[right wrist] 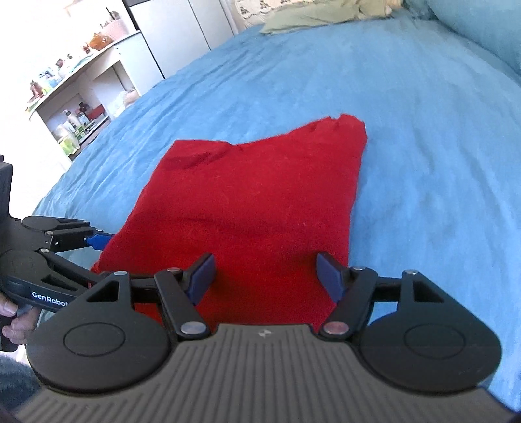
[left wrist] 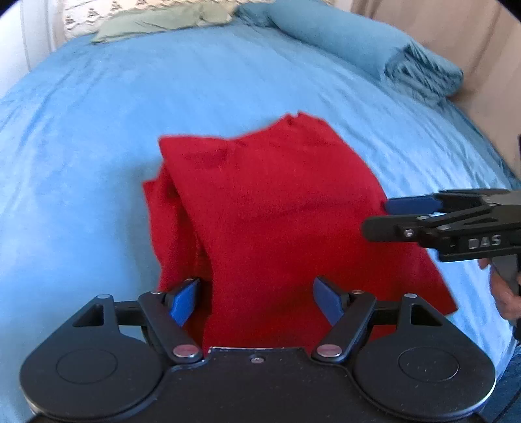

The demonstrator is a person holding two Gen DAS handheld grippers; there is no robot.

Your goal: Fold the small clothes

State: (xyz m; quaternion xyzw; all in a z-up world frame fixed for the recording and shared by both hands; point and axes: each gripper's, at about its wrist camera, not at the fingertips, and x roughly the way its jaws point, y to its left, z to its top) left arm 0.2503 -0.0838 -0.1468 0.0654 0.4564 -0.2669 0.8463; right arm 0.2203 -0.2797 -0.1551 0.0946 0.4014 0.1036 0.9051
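Note:
A red knitted garment (left wrist: 276,208) lies partly folded on the blue bedspread (left wrist: 97,130); it also shows in the right wrist view (right wrist: 254,201). My left gripper (left wrist: 257,301) is open and empty, its jaws wide apart just above the garment's near edge. My right gripper (right wrist: 265,276) is open and empty too, over the garment's near right part. In the left wrist view the right gripper (left wrist: 379,216) comes in from the right at the garment's right edge. In the right wrist view the left gripper (right wrist: 97,244) sits at the garment's left edge.
A blue pillow (left wrist: 358,45) and folded blue bedding lie at the far right of the bed. A pale green cloth (left wrist: 156,22) lies at the far end. White shelves with small items (right wrist: 71,97) stand left of the bed. A wooden headboard (left wrist: 456,32) is behind the pillow.

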